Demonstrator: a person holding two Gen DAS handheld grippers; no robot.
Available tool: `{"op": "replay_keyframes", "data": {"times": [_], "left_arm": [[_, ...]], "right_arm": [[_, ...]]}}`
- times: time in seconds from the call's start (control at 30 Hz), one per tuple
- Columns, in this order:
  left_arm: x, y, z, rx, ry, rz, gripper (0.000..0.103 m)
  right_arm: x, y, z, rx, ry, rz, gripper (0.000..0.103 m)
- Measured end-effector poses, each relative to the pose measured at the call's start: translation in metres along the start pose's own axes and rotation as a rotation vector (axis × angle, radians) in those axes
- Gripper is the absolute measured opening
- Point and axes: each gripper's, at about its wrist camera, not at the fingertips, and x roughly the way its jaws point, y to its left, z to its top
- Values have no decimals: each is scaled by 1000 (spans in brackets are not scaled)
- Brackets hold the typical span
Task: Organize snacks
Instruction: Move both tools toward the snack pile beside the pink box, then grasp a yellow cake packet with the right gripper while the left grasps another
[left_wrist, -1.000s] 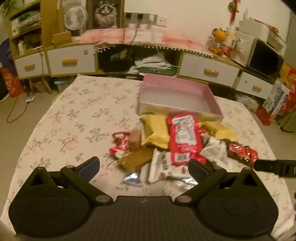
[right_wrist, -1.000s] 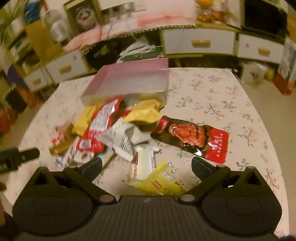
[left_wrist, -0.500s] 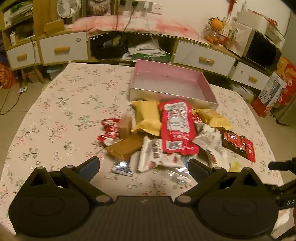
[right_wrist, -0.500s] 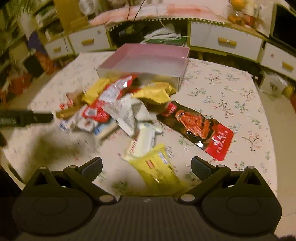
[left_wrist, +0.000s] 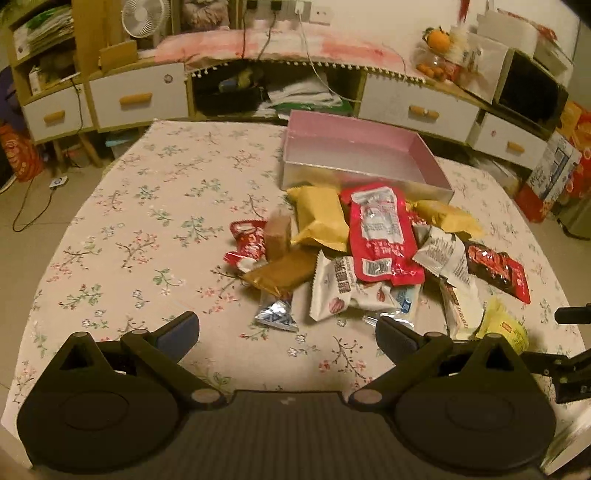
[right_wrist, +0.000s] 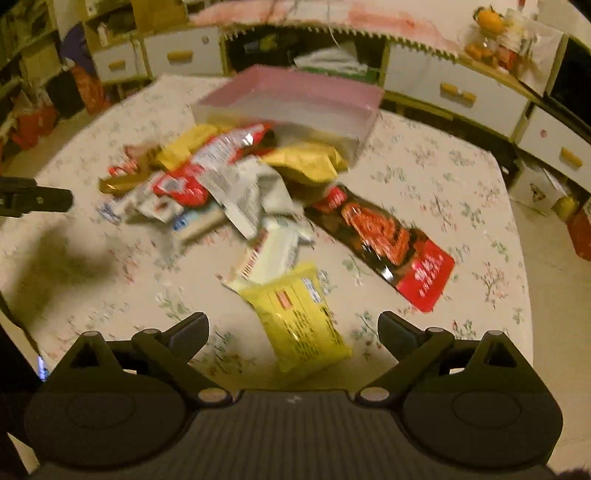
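Note:
A pile of snack packets (left_wrist: 369, 251) lies on the flowered table (left_wrist: 147, 221) in front of an empty pink box (left_wrist: 354, 155). The pile holds a red packet (left_wrist: 380, 232), yellow packets (left_wrist: 321, 218), a brown bar (left_wrist: 284, 273) and white wrappers (left_wrist: 343, 291). My left gripper (left_wrist: 288, 332) is open and empty above the table's near edge, short of the pile. My right gripper (right_wrist: 293, 332) is open and empty over a bright yellow packet (right_wrist: 299, 317). A dark red packet (right_wrist: 391, 243) lies to its right. The pink box also shows in the right wrist view (right_wrist: 295, 103).
White drawer cabinets (left_wrist: 140, 99) and a shelf with cables stand behind the table. A fan (left_wrist: 138, 16) and fruit (left_wrist: 437, 38) sit on top. Boxes (left_wrist: 550, 173) stand on the floor at the right. The left gripper's tip (right_wrist: 37, 199) shows at the right wrist view's left edge.
Both grippers have pulled back and risen from the pile. The right gripper has swung so the bright yellow packet now sits between its fingers. Both stay open.

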Motion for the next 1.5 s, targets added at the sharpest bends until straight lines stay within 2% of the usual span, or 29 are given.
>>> {"op": "replay_keyframes", "data": {"times": [0.2, 0.33, 0.43, 0.53, 0.63, 0.7, 0.8, 0.97, 1.03, 1.13, 1.2, 1.23, 1.4, 1.5], "left_arm": [[5, -24, 15, 70, -18, -57, 103], [13, -50, 32, 110, -22, -137, 103], [24, -75, 47, 158, -25, -170, 103], [40, -98, 62, 173, -19, -195, 103], [63, -120, 77, 163, 11, -227, 103], [81, -131, 84, 157, 39, -220, 103], [107, -150, 92, 173, 71, -189, 103], [142, -170, 95, 164, 113, -122, 102], [146, -171, 93, 164, 116, -110, 88], [147, -168, 91, 162, 88, -96, 76], [144, -164, 94, 163, 68, -102, 53], [142, -162, 95, 152, 69, -121, 49], [137, -158, 94, 148, 78, -157, 45], [125, -151, 95, 116, 80, -212, 45]], "right_arm": [[17, -8, 0, 28, 27, -27, 93], [32, -1, 5, -10, 53, -35, 89], [42, 1, 10, -47, 64, -48, 86], [51, -1, 15, -68, 79, -43, 80], [57, -4, 15, -72, 99, -14, 64], [60, -6, 15, -49, 118, 21, 49], [57, -13, 15, -2, 118, 59, 40], [47, -32, 13, 72, 77, 110, 38], [43, -41, 13, 99, 62, 118, 38], [38, -51, 15, 138, 40, 125, 38], [36, -54, 16, 154, 32, 129, 38], [36, -55, 18, 159, 27, 131, 38], [35, -57, 18, 182, 10, 130, 38], [34, -62, 19, 198, -2, 131, 38]]}}
